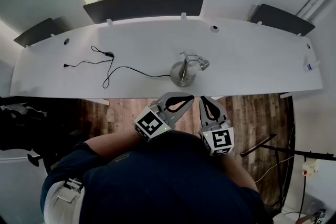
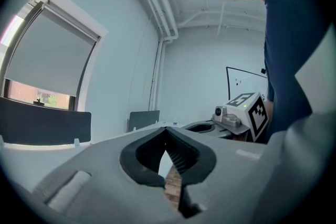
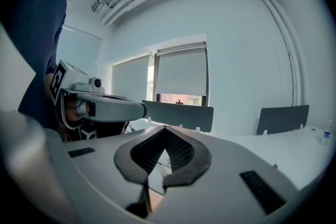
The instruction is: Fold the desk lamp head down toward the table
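Observation:
The silver desk lamp (image 1: 185, 70) stands on the white desk (image 1: 252, 60) near its front edge, with a round base and its small head (image 1: 202, 64) tipped to the right. A black cable (image 1: 113, 68) runs left from the base across the desk. Both grippers hover side by side just in front of the desk edge, short of the lamp. My left gripper (image 1: 187, 97) (image 2: 166, 131) is shut with nothing in it. My right gripper (image 1: 205, 99) (image 3: 165, 128) is shut too, also holding nothing. Each gripper view shows the other gripper alongside.
Dark divider panels (image 1: 144, 5) stand along the desk's far edge under a window. A small bottle (image 1: 311, 66) sits at the desk's right end. Wooden floor lies below the grippers, with a black stand (image 1: 273, 147) at the right and dark gear (image 1: 21, 128) at the left.

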